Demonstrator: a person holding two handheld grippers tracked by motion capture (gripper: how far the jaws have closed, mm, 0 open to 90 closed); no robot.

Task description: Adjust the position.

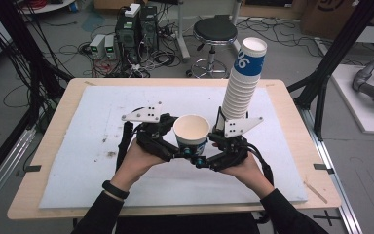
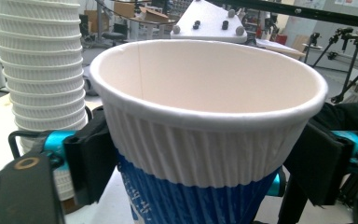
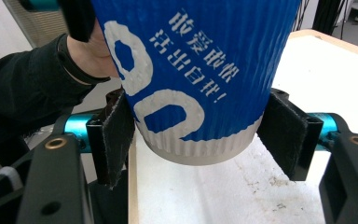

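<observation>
A single paper cup, white ribbed at the top and blue with white print below, is held upright above the middle of the white sheet. My right gripper is shut on its lower blue part; in the right gripper view both pads press the cup just above its base, which hangs clear of the sheet. My left gripper stands open around the same cup, with the left pad against its side and the right pad a little off it. A tall stack of cups stands just behind the right gripper.
The white sheet covers most of the wooden table. The cup stack is close on the left in the left gripper view. On the floor beyond the table stand a black stool and computer boxes. Black frame poles rise at the right.
</observation>
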